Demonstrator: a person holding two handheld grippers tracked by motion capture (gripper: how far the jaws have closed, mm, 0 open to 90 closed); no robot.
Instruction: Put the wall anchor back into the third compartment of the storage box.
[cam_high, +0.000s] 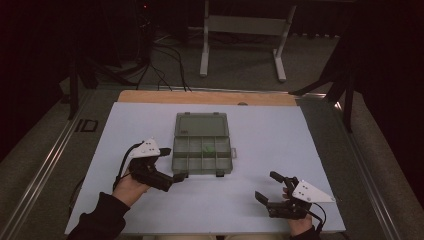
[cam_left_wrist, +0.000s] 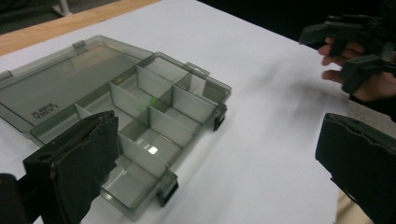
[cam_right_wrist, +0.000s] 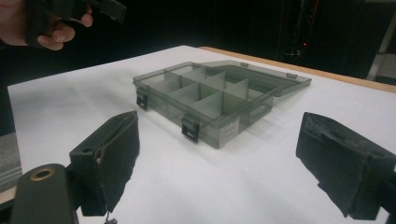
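Seen from the high view, a smoky transparent plastic organiser box (cam_high: 202, 149) lies near the middle of a pale table (cam_high: 280, 145), its hinged lid (cam_high: 201, 125) folded flat open away from the person. The divided tray looks almost empty; a small green spot (cam_high: 208, 148) sits in one middle compartment, too small to identify. The left gripper (cam_high: 176, 180) lies just beside the box's near left corner, close to a front latch, though contact cannot be judged. The right gripper (cam_high: 266, 187) rests well apart from the box, toward the near right of the table. In the left gripper view, the box (cam_left_wrist: 140, 116) lies ahead and to the left, the faint green glint (cam_left_wrist: 153, 99) inside, and the two black jaws stand wide apart with nothing between them; one jaw overlaps the tray's near edge in the picture. The other hand and its gripper (cam_left_wrist: 348, 49) show at the upper right. In the right gripper view, the box (cam_right_wrist: 210, 100) sits ahead with two dark latches (cam_right_wrist: 190, 127) hanging open on its near wall, and the jaws are spread wide, empty. Judging from this, opening is done, and any filling or closing remains.
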